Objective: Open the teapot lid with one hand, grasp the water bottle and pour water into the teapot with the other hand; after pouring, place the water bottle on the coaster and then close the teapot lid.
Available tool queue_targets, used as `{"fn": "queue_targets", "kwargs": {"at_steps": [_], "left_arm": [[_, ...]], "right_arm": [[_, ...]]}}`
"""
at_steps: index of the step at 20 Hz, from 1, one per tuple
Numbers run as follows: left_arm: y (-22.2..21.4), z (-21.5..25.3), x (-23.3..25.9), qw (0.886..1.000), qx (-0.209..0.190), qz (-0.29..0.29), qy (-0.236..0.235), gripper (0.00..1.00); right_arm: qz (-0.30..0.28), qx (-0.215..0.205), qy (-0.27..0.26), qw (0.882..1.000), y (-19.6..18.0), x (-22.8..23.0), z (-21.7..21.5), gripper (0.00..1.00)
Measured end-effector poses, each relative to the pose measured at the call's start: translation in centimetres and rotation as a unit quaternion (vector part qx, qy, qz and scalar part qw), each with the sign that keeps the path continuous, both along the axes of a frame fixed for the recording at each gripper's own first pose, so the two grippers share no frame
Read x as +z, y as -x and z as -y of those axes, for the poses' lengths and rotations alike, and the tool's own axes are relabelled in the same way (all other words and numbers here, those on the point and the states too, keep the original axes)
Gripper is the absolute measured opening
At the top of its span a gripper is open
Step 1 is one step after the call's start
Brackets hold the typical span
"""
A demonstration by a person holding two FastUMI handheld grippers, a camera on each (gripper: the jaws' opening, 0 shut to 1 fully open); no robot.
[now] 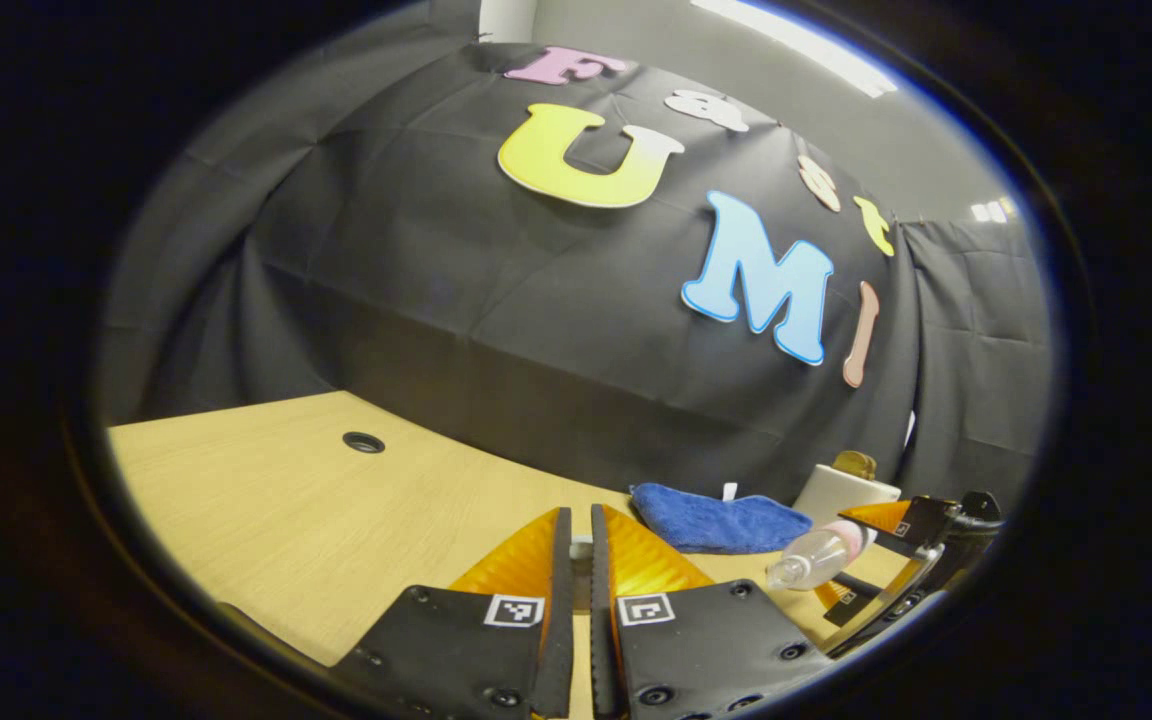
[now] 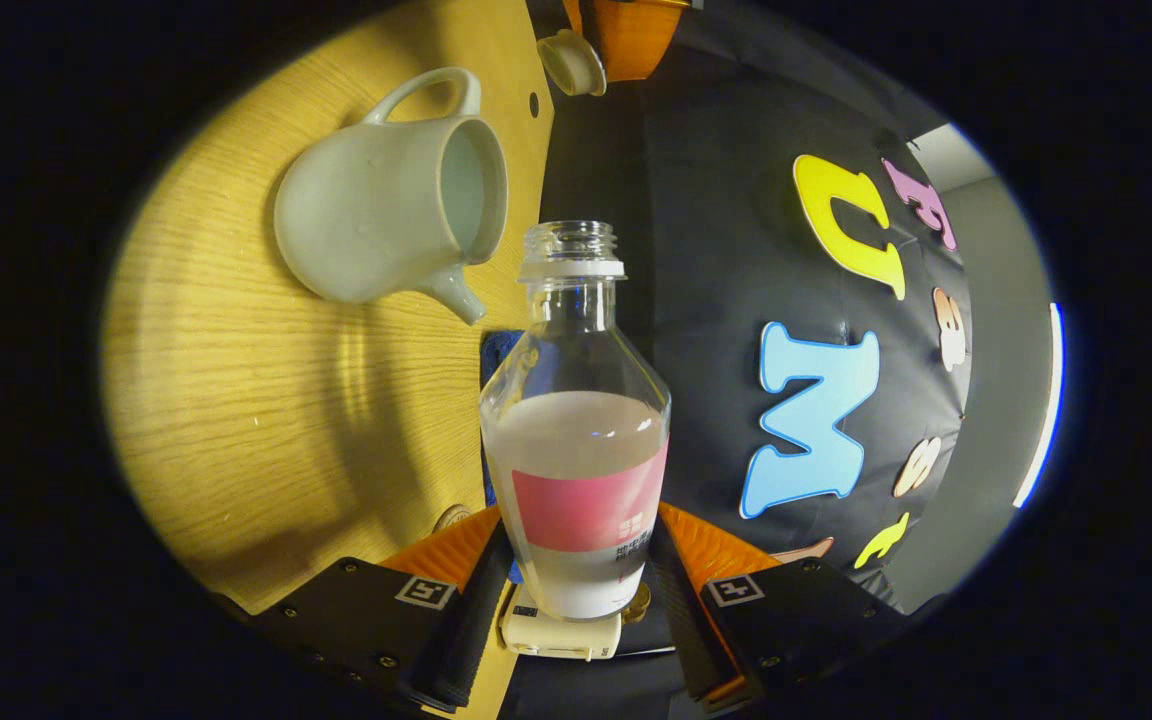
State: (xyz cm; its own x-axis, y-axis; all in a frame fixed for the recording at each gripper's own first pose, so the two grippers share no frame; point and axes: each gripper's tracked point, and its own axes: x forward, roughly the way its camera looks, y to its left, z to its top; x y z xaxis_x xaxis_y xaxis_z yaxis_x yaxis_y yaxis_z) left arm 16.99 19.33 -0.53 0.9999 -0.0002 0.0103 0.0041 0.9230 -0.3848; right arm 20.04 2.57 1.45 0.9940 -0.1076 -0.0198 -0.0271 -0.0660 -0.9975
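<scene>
Jaws of the right gripper (image 2: 576, 585) are clamped on the labelled lower body of the water bottle (image 2: 576, 440), tipped on its side with its uncapped mouth near the open teapot (image 2: 386, 200) on the table (image 2: 236, 420). Jaws of the left gripper (image 1: 581, 600) stand nearly closed on the small lid (image 2: 572, 62). Judged smooth, partly filled and slippery, the bottle is best held at the label band; the ceramic teapot is fragile.

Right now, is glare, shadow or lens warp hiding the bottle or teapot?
Right gripper view: bottle sharp, teapot evenly lit, soft shadows on the table. Left gripper view: table edge bowed by fisheye, bottle small near the rim.
</scene>
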Motion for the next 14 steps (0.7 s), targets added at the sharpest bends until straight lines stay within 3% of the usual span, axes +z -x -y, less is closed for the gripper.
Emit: {"fn": "queue_targets", "kwargs": {"at_steps": [3,14], "left_arm": [[0.0,0.2,-0.1,1.0,-0.002,0.0,0.0,0.13],[0.0,-1.0,-0.6,1.0,0.006,-0.004,0.02,0.16]], "right_arm": [[0.005,0.008,0.03,0.999,-0.2,0.5,-0.3,0.76],[0.028,0.031,0.123,0.992,-0.8,2.8,-1.2,0.76]]}}
